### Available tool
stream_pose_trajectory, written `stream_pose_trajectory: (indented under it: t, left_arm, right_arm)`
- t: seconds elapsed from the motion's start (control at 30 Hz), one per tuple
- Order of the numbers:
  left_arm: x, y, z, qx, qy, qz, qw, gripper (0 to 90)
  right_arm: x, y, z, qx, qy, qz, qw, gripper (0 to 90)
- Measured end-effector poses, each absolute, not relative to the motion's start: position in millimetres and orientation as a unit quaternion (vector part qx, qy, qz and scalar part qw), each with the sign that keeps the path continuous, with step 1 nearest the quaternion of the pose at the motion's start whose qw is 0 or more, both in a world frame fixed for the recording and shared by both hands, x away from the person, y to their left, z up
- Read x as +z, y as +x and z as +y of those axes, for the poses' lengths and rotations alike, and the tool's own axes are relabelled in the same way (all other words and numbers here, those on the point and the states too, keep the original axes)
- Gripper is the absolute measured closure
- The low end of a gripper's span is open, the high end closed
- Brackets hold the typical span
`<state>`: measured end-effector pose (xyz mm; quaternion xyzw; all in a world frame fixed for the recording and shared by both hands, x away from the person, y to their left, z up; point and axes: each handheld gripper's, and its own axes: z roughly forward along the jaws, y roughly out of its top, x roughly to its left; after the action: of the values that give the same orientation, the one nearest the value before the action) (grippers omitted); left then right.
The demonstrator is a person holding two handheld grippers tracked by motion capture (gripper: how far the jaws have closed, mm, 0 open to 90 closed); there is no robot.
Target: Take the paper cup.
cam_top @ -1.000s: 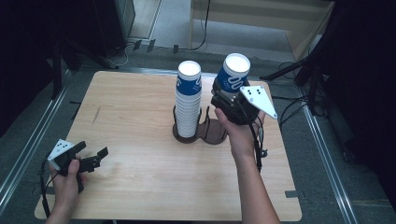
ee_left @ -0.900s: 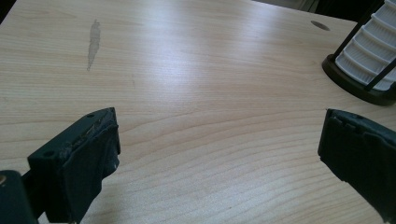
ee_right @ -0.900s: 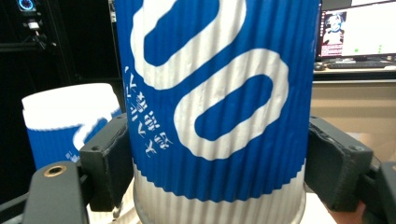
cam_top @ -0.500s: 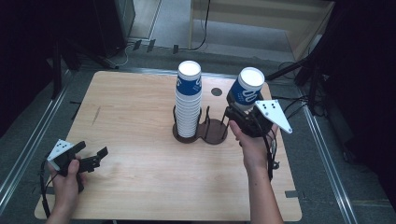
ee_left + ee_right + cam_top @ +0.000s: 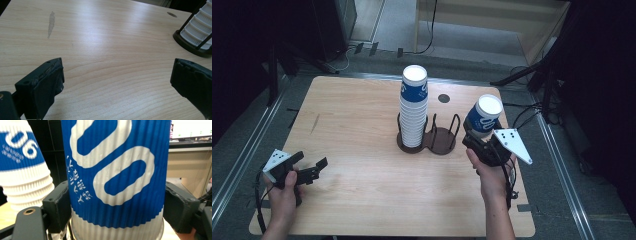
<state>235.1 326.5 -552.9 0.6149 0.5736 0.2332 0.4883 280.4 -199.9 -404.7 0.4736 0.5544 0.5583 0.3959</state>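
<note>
My right gripper (image 5: pixel 475 138) clamps a light, crushable paper cup (image 5: pixel 483 115) low on its ribbed wall, just right of the cup stack (image 5: pixel 413 110), while my left gripper (image 5: pixel 309 170) idles wide open, well apart.

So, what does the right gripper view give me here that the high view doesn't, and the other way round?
Right gripper view only: the fingers pressed against the ribbed sides of the held cup, and its print up close. High view only: the whole table, the dark two-ring holder, the left gripper open and low near the table's left edge, and both hands. Both share the held cup and the cup stack.
</note>
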Motion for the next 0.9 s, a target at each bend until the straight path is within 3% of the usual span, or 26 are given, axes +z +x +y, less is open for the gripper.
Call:
stream_pose_trajectory:
  t: [0.9]
  left_arm:
    - [-553, 233, 329, 0.232, 0.610, 0.570, 0.500, 0.0]
  right_arm:
    - [-464, 262, -207, 0.515, 0.495, 0.580, 0.393, 19.2]
